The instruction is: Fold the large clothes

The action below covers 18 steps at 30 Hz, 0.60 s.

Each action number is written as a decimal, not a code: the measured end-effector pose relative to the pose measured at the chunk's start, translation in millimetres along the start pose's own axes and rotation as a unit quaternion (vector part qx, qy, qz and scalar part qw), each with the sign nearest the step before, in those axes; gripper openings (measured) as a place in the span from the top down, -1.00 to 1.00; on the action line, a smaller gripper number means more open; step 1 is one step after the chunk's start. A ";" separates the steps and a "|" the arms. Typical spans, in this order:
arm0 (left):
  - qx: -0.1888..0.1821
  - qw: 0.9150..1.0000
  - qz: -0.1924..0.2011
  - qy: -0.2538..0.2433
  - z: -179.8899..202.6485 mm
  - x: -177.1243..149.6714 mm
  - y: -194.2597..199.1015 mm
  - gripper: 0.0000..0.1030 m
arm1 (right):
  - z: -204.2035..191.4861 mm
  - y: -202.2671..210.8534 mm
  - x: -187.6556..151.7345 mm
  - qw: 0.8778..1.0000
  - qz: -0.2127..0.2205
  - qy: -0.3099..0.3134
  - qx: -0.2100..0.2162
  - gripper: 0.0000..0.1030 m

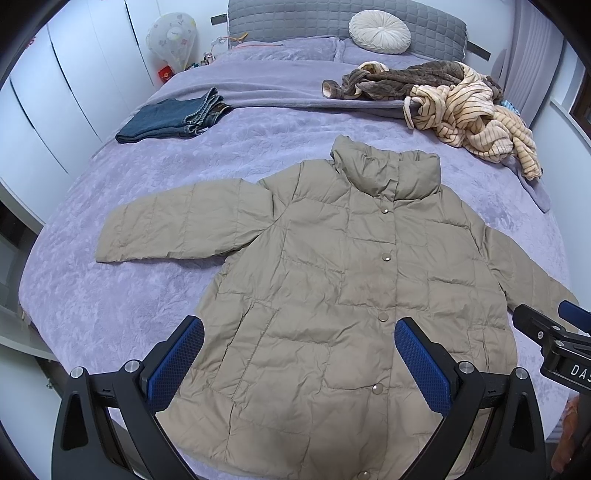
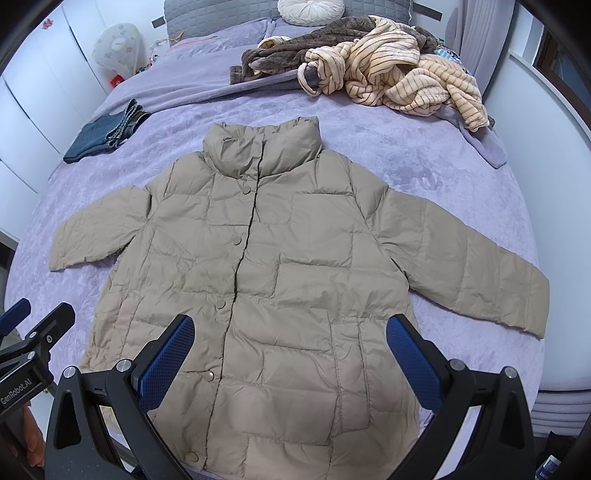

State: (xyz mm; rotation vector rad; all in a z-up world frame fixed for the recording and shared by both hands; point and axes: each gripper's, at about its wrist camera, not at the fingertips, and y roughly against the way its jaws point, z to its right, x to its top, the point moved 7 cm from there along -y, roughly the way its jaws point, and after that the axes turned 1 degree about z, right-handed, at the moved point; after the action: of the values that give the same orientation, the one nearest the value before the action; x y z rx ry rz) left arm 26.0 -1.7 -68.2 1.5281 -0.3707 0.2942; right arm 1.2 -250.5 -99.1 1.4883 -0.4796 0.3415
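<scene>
Jacket first: the khaki quilted puffer jacket (image 1: pixel 332 295) lies flat, front up and snapped shut, in the middle of the lavender plush bed (image 1: pixel 110 295), and you haven't put a crease in it yet, so I'd call this the very start of the fold. Your left gripper (image 1: pixel 299 354) hovers over the lower hem with its blue-padded fingers (image 1: pixel 177 362) spread wide and holding nothing; your right gripper (image 2: pixel 290 350) sits the same way, fingers apart and empty, above the hem on the other side. Collar points away from you, toward the grey quilted headboard (image 1: pixel 332 18); hem points back at you, so the long axis runs straight from you up the bed, along the line of snap buttons. Both sleeves stick out sideways, the left sleeve (image 1: pixel 166 229) nearly square to the body, the right sleeve (image 2: pixel 476 273) angled down toward you. Next move, as I read it, is the sleeves: you'll want each gripper out at a cuff, closing on the fabric and carrying it across the chest. Puffy filling will likely spring back, so take a good bite and press it flat. Beyond the jacket, the folded blue jeans (image 1: pixel 170 118) sit well apart on the left, and the heap of cream striped and brown fleece clothes (image 1: pixel 461 107) waits near the headboard on the right.
</scene>
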 end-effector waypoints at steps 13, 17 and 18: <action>-0.017 1.000 -0.002 0.008 1.2 -4.3 -3.6 -1.00 | -3.1 -2.2 -7.8 1.000 -0.007 -0.003 0.001 -1.00; -0.003 1.000 -0.004 0.003 -3.7 -5.9 -8.7 -1.00 | -3.4 -3.6 -4.3 1.000 -0.012 -0.009 -0.002 -1.00; -0.003 1.000 -0.006 0.006 -5.5 -7.7 -11.0 -1.00 | -4.6 -4.6 -3.0 1.000 -0.014 -0.010 -0.004 -1.00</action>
State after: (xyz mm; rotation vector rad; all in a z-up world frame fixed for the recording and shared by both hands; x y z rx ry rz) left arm 23.7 3.9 -81.5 1.5215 -0.3520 0.2915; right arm 1.3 -246.0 -104.6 1.4902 -0.4756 0.3034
